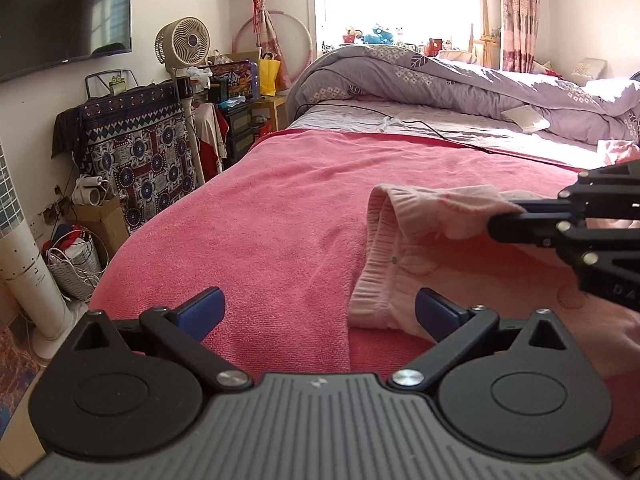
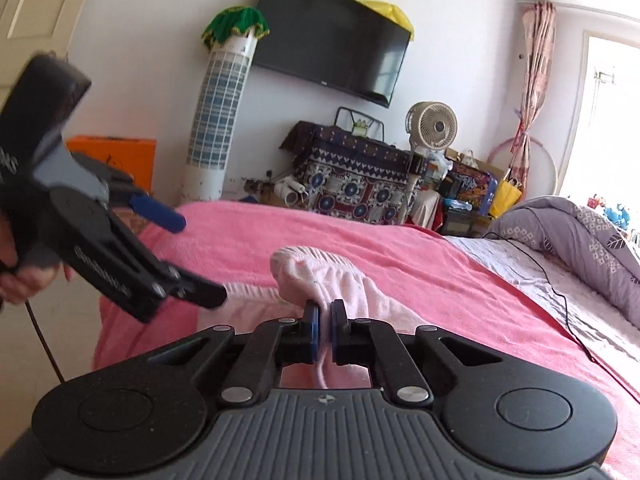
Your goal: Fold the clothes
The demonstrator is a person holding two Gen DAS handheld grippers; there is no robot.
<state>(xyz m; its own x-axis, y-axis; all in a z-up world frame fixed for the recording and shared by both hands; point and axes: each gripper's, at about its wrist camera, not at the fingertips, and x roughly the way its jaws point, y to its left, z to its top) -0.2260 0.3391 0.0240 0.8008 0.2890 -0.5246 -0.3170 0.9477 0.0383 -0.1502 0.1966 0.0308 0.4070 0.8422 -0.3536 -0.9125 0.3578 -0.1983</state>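
The right gripper (image 2: 325,312) has pinched a bunched fold of the pale pink sweater (image 1: 404,248) lying on the pink blanket (image 1: 280,208). The left gripper (image 1: 320,306) hangs wide open and empty just beside the sweater's ribbed hem. Next, I judge, it must take the hem so both can fold.

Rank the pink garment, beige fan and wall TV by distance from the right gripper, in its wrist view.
1. Pink garment: pinched in the right gripper.
2. Beige fan: across the bed, right of centre.
3. Wall TV: up on the far wall, roughly level with the fan; too close to call.
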